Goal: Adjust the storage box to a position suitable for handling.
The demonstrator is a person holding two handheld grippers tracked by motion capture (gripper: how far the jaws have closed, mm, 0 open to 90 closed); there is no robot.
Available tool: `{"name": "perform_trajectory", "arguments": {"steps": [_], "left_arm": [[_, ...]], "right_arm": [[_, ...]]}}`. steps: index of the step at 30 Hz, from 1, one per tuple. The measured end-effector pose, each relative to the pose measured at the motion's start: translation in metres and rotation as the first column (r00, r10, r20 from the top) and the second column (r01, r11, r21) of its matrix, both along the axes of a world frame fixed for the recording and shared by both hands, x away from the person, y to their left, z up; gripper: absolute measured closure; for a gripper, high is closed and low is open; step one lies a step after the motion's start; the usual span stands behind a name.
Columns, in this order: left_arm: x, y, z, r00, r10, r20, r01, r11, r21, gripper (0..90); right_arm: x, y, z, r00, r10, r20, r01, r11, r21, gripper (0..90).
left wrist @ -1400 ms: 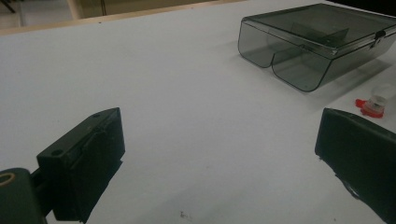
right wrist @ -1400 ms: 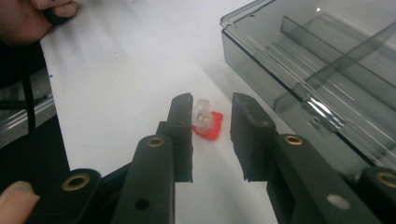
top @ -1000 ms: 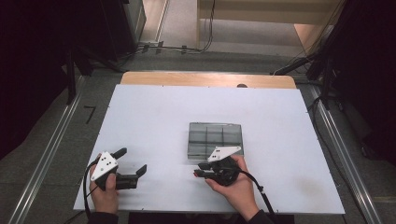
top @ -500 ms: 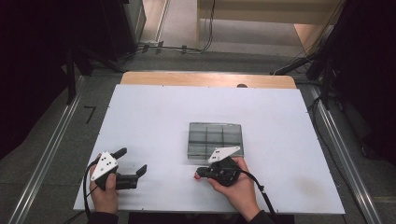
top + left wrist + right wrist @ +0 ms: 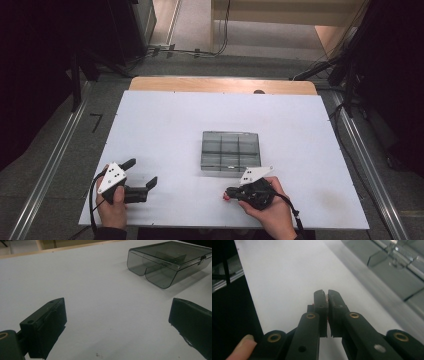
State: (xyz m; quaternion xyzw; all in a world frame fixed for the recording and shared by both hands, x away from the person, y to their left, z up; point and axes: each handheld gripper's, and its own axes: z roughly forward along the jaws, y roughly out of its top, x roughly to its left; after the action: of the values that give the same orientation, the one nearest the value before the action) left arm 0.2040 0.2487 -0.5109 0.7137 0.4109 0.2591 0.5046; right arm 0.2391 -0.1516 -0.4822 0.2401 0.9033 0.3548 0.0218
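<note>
A small red thing [image 5: 226, 198] is sitting pinched between the closed jaws of the right hand-held gripper [image 5: 230, 193], low over the white counter [image 5: 165, 125] near its front edge; little of it is showing, a red fleck at the jaw tips in the high view and a pale sliver with a red edge [image 5: 326, 299] in the right gripper view, too small to tell its shape. Just behind it, a smoky transparent plastic box [image 5: 230, 150] is lying flat on the counter with its lid closed and latched, its dividers forming a grid of compartments.
</note>
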Motion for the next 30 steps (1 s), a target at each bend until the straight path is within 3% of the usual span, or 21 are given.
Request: {"name": "perform_trajectory", "arguments": {"steps": [7,8,10,17,20,30], "left_arm": [[0.000,0.000,0.000,1.0000,0.000,-0.001,0.000,1.0000,0.000,1.6],[0.000,0.000,0.000,1.0000,0.001,0.000,-0.001,1.0000,-0.001,1.6],[0.000,0.000,0.000,1.0000,0.000,0.000,0.000,1.0000,-0.004,1.6],[0.000,0.000,0.000,1.0000,-0.001,0.000,0.001,1.0000,-0.001,1.6],[0.000,0.000,0.000,1.0000,0.001,0.000,-0.001,1.0000,-0.004,1.6],[0.000,0.000,0.000,1.0000,0.000,0.000,0.000,1.0000,-0.006,1.6]], "right_arm": [[-0.003,-0.001,-0.003,0.9999,-0.009,-0.010,0.009,0.9999,-0.012,83.8],[-0.003,-0.001,-0.003,0.9999,-0.009,-0.013,0.009,0.9999,-0.010,79.9],[-0.003,-0.001,-0.004,0.9996,-0.028,-0.005,0.028,0.9995,-0.014,62.2],[0.005,-0.006,0.012,0.9991,-0.042,0.007,0.041,0.9977,0.054,33.8],[0.015,-0.006,0.024,0.9978,-0.058,0.033,0.056,0.9965,0.061,27.1],[0.062,-0.008,0.048,0.9946,-0.102,0.021,0.099,0.9892,0.108,6.2]]}}
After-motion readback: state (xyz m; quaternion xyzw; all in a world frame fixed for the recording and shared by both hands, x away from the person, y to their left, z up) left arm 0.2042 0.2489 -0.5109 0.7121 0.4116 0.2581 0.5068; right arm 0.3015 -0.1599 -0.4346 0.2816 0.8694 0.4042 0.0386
